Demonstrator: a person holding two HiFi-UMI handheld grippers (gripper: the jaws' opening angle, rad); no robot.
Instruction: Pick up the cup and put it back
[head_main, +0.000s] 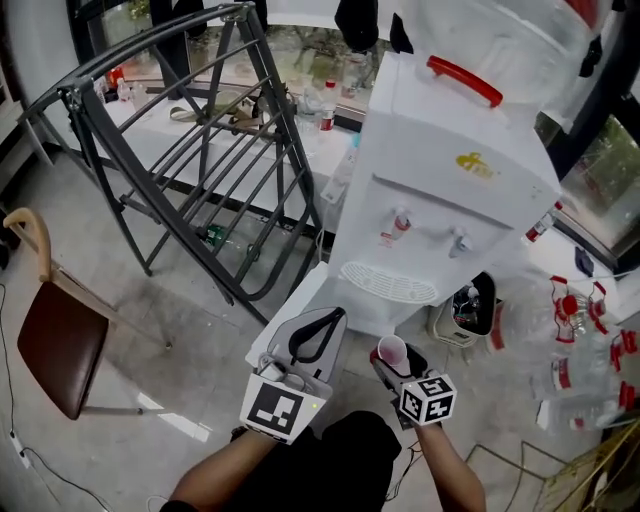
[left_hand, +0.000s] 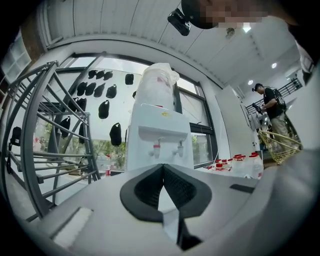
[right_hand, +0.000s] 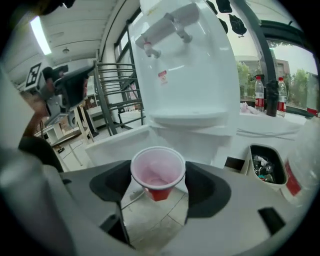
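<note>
A red cup (head_main: 392, 351) with a pale inside stands upright between the jaws of my right gripper (head_main: 393, 360), which is shut on it just below the rim. In the right gripper view the cup (right_hand: 157, 173) hangs above the floor, in front of the white water dispenser (right_hand: 185, 65), with the right gripper (right_hand: 158, 181) pressing its sides. My left gripper (head_main: 336, 316) is to the left of the cup, shut with nothing in it. In the left gripper view its tips (left_hand: 162, 169) meet, pointing at the dispenser (left_hand: 159, 135). The dispenser's drip tray (head_main: 388, 283) lies just beyond both grippers.
A dark metal rack (head_main: 200, 150) stands left of the dispenser (head_main: 440, 190). A brown chair (head_main: 60, 340) is at far left. A small bin (head_main: 470, 305) and several red-capped bottles (head_main: 580, 350) lie to the right. A person (left_hand: 272, 107) stands far off at right.
</note>
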